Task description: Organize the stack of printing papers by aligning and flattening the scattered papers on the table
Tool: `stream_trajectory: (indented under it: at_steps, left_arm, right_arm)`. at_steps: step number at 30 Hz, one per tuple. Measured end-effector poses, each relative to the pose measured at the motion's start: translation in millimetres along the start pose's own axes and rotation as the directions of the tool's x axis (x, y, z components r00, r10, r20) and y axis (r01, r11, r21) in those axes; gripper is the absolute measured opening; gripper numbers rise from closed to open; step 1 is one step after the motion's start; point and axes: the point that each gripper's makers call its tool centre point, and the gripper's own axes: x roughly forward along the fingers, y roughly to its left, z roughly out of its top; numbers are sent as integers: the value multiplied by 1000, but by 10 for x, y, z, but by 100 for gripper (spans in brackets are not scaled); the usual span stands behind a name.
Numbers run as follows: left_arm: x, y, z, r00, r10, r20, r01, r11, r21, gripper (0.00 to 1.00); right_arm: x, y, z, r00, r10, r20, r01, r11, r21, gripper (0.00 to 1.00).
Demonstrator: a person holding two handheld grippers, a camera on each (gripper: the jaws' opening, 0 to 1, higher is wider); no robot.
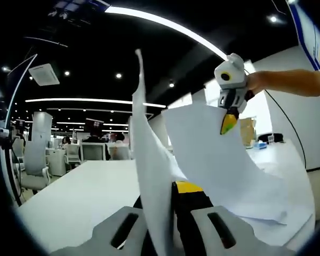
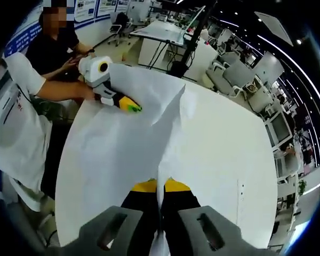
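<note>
Room: open office, ceiling light strips.
Surface: white table (image 2: 229, 160).
Papers (image 2: 122, 144): lifted off the table, held at opposite edges.
Left gripper (image 2: 132, 106): jaws pinching papers.
Right gripper (image 2: 160, 186): jaws clamped on papers' edge.

**Hidden, cropped and unresolved regions**

In your left gripper view, the raised sheet (image 1: 149, 176) covers the inner faces of the left gripper (image 1: 168, 213) at bottom centre, so you cannot see the pads. The right gripper (image 1: 229, 124), upper right, has its tips behind the second sheet (image 1: 218, 160). The person's arm (image 1: 293, 82) is cropped at the right edge.

In your right gripper view, paper (image 2: 122, 154) conceals the table (image 2: 224, 154) beneath it. The distant desks (image 2: 165, 29) along the top are too small to resolve.
</note>
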Motion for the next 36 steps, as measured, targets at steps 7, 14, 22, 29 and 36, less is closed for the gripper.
stream_trajectory:
  at_steps: [7, 14, 22, 29, 36]
  left_arm:
    - [1, 2, -2, 1000, 0, 0, 0, 1000, 0, 6]
    - [2, -13, -11, 1000, -3, -5, 3, 1000, 2, 6]
    - [9, -47, -25, 1000, -16, -14, 16, 1000, 3, 7]
    - [14, -97, -34, 999, -38, -20, 38, 999, 2, 8]
    - [27, -128, -39, 998, -57, -22, 57, 998, 0, 8]
  right_arm:
    - [36, 5, 15, 1000, 1, -4, -1, 1000, -9, 0]
    - [66, -25, -6, 1000, -7, -19, 7, 1000, -19, 0]
    - [72, -10, 60, 1000, -2, -1, 2, 998, -59, 0]
    - [94, -36, 82, 1000, -12, -7, 11, 997, -80, 0]
    - [119, -80, 114, 1000, -30, -8, 29, 994, -106, 0]
